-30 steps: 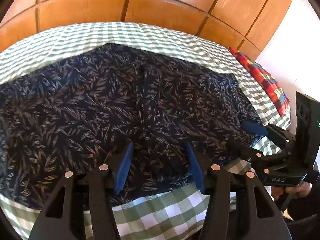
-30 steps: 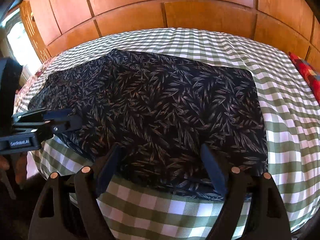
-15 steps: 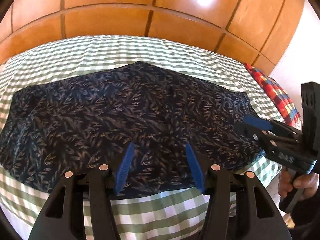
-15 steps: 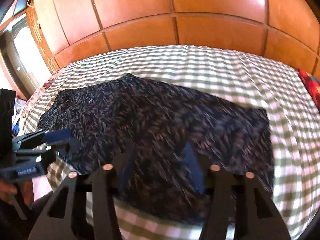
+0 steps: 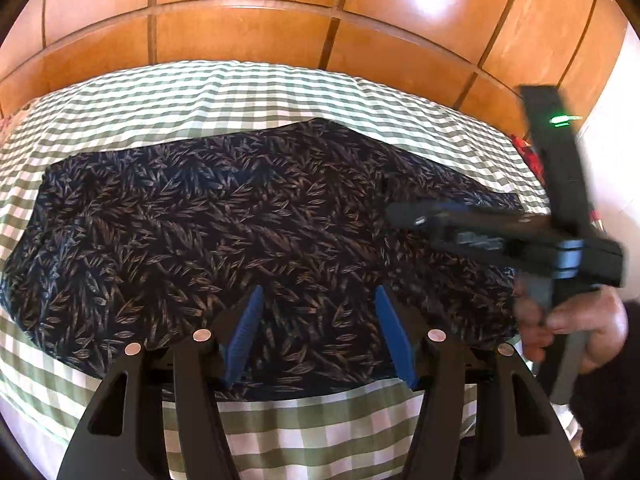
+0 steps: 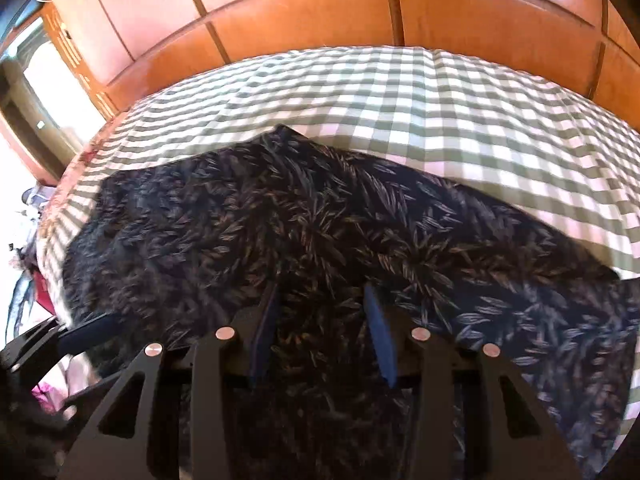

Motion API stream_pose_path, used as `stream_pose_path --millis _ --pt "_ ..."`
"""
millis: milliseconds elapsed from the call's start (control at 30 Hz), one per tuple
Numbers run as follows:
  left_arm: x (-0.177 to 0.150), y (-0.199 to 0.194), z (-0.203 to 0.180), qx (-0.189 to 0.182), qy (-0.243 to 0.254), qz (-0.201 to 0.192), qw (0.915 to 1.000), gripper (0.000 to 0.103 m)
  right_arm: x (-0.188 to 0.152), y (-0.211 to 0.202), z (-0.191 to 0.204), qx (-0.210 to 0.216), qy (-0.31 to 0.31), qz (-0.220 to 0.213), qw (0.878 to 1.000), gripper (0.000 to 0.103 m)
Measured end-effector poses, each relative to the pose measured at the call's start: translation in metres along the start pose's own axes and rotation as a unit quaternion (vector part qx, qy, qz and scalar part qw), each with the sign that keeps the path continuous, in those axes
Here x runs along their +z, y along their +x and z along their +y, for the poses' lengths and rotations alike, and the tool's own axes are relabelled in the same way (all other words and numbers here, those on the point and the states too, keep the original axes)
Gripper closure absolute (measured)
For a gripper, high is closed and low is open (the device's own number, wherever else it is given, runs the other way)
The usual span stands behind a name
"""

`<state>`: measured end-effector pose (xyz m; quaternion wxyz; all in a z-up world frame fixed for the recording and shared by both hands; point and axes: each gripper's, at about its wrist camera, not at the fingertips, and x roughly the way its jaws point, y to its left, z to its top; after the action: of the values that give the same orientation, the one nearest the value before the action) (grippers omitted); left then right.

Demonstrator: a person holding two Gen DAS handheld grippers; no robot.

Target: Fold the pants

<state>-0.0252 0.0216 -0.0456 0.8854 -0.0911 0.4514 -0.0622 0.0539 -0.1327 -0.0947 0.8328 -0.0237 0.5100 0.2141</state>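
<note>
Dark navy pants (image 5: pixel 240 240) with a tan leaf print lie spread flat across a bed with a green-and-white checked cover (image 5: pixel 240 96). My left gripper (image 5: pixel 318 292) hangs open over their near edge, with nothing between its blue pads. From the right, my right gripper (image 5: pixel 404 216) reaches in blurred over the right part of the pants, held by a hand (image 5: pixel 580 328). In the right wrist view the pants (image 6: pixel 320 220) fill the lower half. There my right gripper (image 6: pixel 320 292) is open just above the fabric. My left gripper (image 6: pixel 84 330) shows at the lower left edge.
A glossy wooden panel wall (image 5: pixel 280 20) rises behind the bed. A red checked pillow (image 5: pixel 524 148) peeks out at the far right. Bare checked cover (image 6: pixel 440 120) lies beyond the pants. Pink and red clutter (image 6: pixel 36 280) sits beside the bed's left side.
Both grippers have drawn back and up from the pants' near edge. The right gripper's jaws have narrowed and it has swung leftward over the pants. The left jaws keep the same gap.
</note>
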Motion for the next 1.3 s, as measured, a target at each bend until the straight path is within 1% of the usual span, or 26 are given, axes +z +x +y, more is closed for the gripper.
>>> stream_pose_path --millis 67,167,267,300,333,400,500,633,733,800,900,933,967,1067,1100,1133,1267,1300 --pt "0.0 0.001 0.004 0.0 -0.006 0.002 1.0 0.046 0.001 0.002 0.002 -0.004 0.002 -0.003 1.0 0.056" --pt "0.001 0.002 0.008 0.002 -0.01 0.002 0.9999 0.046 -0.003 0.0 0.011 -0.024 -0.021 -0.013 0.999 0.055" --pt "0.002 0.0 0.01 0.003 -0.013 0.001 0.9999 0.046 -0.005 -0.002 0.012 -0.024 -0.015 -0.019 0.999 0.055" --pt "0.001 -0.001 0.011 0.004 -0.014 0.0 0.9999 0.046 -0.005 -0.003 0.011 -0.022 -0.011 -0.022 0.999 0.055" --pt "0.001 -0.003 0.012 0.007 -0.015 -0.001 0.9999 0.041 -0.005 -0.006 0.011 -0.018 -0.009 -0.025 0.999 0.052" --pt "0.001 -0.006 0.014 0.009 -0.018 -0.005 0.9998 0.034 -0.006 -0.014 0.01 -0.014 -0.004 -0.033 0.999 0.052" --pt "-0.001 -0.012 0.018 0.017 -0.021 -0.01 0.9996 0.034 -0.011 -0.033 0.009 0.001 0.008 -0.053 0.999 0.052" --pt "-0.001 -0.016 0.024 0.027 -0.028 -0.014 0.9992 0.034 -0.022 -0.059 0.012 0.038 0.001 -0.063 0.997 0.052" --pt "-0.001 -0.019 0.028 0.031 -0.033 -0.017 0.9988 0.034 -0.035 -0.073 0.017 0.072 -0.01 -0.058 0.996 0.052" --pt "-0.001 -0.022 0.029 0.032 -0.035 -0.019 0.9987 0.034 -0.046 -0.076 0.02 0.083 -0.014 -0.048 0.995 0.052" --pt "-0.003 -0.025 0.032 0.034 -0.041 -0.021 0.9984 0.034 -0.061 -0.065 0.027 0.096 -0.021 -0.019 0.995 0.053" --pt "-0.004 -0.025 0.033 0.035 -0.042 -0.021 0.9983 0.034 -0.067 -0.053 0.031 0.094 -0.023 0.003 0.995 0.053" --pt "-0.004 -0.025 0.033 0.036 -0.043 -0.021 0.9982 0.034 -0.071 -0.046 0.033 0.086 -0.025 0.011 0.996 0.053" --pt "-0.004 -0.026 0.035 0.037 -0.044 -0.021 0.9981 0.034 -0.074 -0.042 0.042 0.068 -0.042 0.001 0.997 0.051" --pt "-0.005 -0.027 0.035 0.038 -0.044 -0.022 0.9981 0.032 -0.074 -0.042 0.044 0.066 -0.047 0.002 0.997 0.051" --pt "-0.006 -0.028 0.036 0.039 -0.046 -0.023 0.9979 0.027 -0.074 -0.042 0.043 0.069 -0.045 0.001 0.997 0.051" --pt "-0.007 -0.034 0.046 0.046 -0.057 -0.031 0.9969 0.027 -0.074 -0.044 0.044 0.077 -0.04 -0.005 0.996 0.049" --pt "-0.008 -0.036 0.05 0.046 -0.061 -0.032 0.9966 0.027 -0.073 -0.046 0.044 0.079 -0.04 -0.007 0.996 0.046"
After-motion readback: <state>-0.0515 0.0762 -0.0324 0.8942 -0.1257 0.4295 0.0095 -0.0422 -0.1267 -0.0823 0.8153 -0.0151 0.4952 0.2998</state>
